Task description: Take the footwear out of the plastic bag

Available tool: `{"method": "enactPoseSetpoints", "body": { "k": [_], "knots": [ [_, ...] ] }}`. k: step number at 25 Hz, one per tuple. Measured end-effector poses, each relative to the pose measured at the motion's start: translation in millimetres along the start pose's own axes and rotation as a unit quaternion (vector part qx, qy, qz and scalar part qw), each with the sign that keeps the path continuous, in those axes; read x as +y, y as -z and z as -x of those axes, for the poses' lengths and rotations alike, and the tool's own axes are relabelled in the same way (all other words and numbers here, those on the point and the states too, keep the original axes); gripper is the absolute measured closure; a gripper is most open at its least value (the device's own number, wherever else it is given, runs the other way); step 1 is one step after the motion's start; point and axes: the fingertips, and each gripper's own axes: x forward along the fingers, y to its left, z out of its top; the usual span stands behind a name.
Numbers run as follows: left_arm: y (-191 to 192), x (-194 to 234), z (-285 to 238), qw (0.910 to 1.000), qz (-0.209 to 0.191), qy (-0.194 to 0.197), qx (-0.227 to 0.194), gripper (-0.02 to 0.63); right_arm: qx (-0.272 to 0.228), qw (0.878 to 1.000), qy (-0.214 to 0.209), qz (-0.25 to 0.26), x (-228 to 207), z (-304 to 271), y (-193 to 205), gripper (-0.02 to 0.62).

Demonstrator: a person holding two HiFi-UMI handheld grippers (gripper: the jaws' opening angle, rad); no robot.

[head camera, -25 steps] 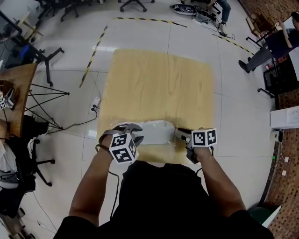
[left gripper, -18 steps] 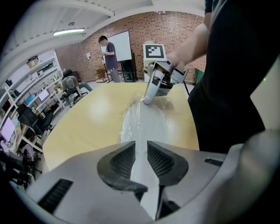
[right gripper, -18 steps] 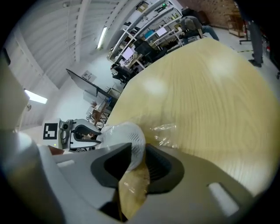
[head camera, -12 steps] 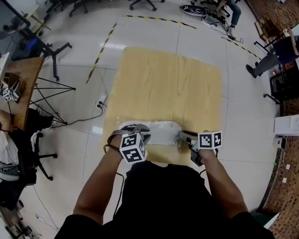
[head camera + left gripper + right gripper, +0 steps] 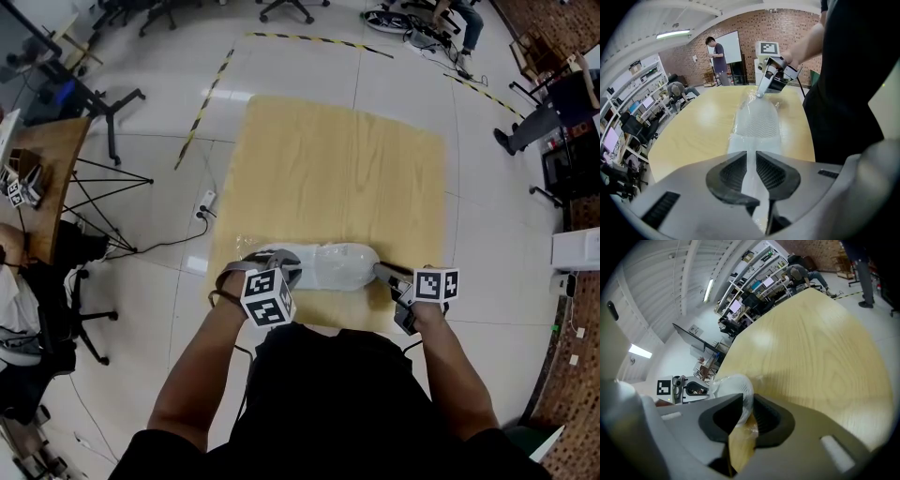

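A white shoe sealed in a clear plastic bag (image 5: 330,266) lies across the near edge of the light wooden table (image 5: 337,159). My left gripper (image 5: 281,266) is at the bag's left end. In the left gripper view its jaws (image 5: 751,168) are closing, and the pads press on the white bagged end (image 5: 757,123). My right gripper (image 5: 381,273) is at the bag's right end, also closing. Its pads (image 5: 747,416) pinch the clear film, with the shoe's rounded end (image 5: 736,387) just beyond. Each gripper shows in the other's view: the right gripper (image 5: 761,92) and the left gripper (image 5: 691,390).
The table's front edge runs just under both grippers. Office chairs (image 5: 89,98) and a wooden desk (image 5: 42,178) stand to the left, with a cable and power strip (image 5: 203,204) on the floor. People (image 5: 539,108) are at the far right, and another stands by a whiteboard (image 5: 716,58).
My right gripper has moved to the right with the bag's end, drawing the bag longer. The left gripper has stayed at the left end. The head camera has tilted slightly.
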Motion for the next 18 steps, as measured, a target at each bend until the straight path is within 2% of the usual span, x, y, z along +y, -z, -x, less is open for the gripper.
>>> {"method": "enactPoseSetpoints", "body": {
  "k": [12, 14, 16, 18],
  "knots": [
    [13, 0, 11, 0.9997, -0.002, -0.013, 0.019, 0.558, -0.016, 1.000, 0.015, -0.007, -13, 13, 0, 0.525],
    [17, -1, 17, 0.9997, 0.001, -0.008, 0.025, 0.540, -0.018, 1.000, 0.016, -0.008, -13, 13, 0, 0.525],
    [26, 0, 25, 0.9994, 0.009, -0.004, 0.035, 0.489, -0.018, 1.000, 0.016, -0.008, -15, 14, -1, 0.525],
    [45, 5, 31, 0.9984, 0.023, -0.002, 0.051, 0.478, -0.019, 1.000, 0.017, -0.006, -15, 15, -1, 0.525]
  ]
}}
